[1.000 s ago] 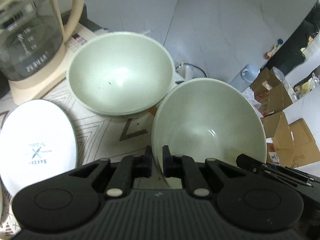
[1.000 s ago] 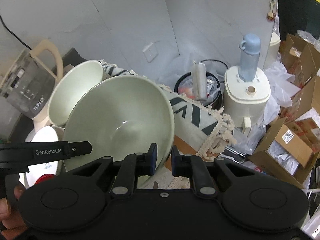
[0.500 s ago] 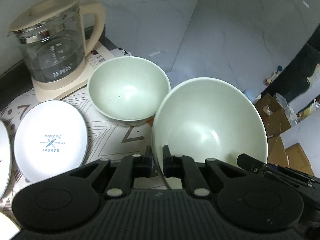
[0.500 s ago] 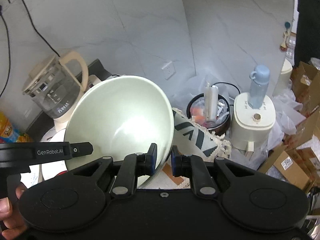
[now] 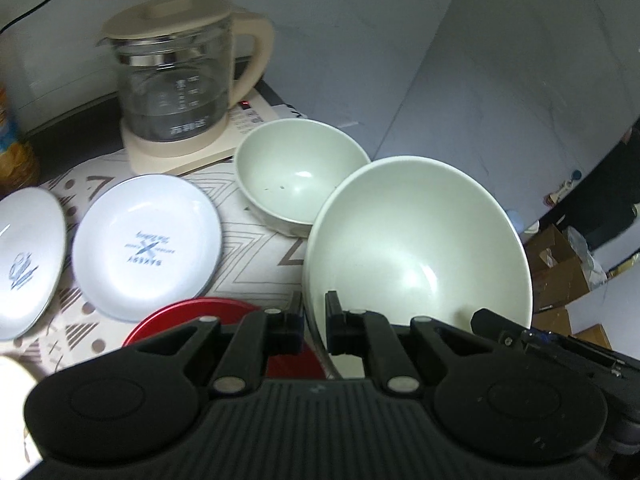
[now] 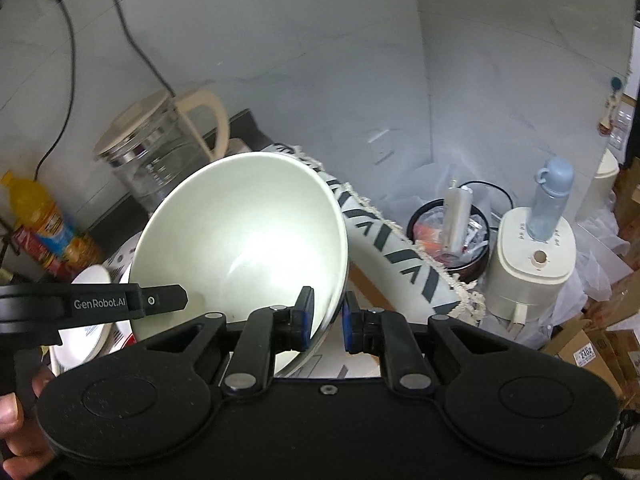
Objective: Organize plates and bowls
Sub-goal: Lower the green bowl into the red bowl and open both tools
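Both grippers angled downward, left gripper (image 5: 313, 322) and right gripper (image 6: 327, 320) each with fingers clamped on the rim of one tilted pale green bowl (image 5: 416, 240) held above the patterned-cloth worktop (image 5: 256, 248), near a second bowl (image 5: 298, 174), white plates (image 5: 146, 244), kettle (image 5: 176, 80), marble wall behind.

kettle (image 5: 176, 80) | orange drink bottle (image 6: 44, 226) | bin (image 6: 450, 236) | blue flask (image 6: 550, 200)
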Demonstrator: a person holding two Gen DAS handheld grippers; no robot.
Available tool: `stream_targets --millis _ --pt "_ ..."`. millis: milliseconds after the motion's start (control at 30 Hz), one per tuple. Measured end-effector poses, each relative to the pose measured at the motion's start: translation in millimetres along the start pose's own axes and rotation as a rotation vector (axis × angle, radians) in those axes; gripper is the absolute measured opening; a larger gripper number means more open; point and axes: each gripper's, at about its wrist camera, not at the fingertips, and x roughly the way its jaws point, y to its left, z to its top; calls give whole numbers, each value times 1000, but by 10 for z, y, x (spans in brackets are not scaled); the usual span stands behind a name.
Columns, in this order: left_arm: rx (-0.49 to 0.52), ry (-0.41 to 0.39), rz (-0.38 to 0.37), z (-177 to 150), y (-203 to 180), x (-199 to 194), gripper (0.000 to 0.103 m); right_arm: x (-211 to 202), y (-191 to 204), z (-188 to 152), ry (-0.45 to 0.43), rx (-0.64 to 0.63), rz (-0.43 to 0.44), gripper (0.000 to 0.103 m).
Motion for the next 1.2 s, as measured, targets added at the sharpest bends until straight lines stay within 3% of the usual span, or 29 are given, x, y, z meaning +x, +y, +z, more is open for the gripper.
stream_targets --millis 567,1200 --pt "-157 -33 93 -369 471 -470 9 -56 467 -167 59 -156 147 15" --pt "-289 69 149 -777 876 -275 12 282 808 -404 189 -302 172 16"
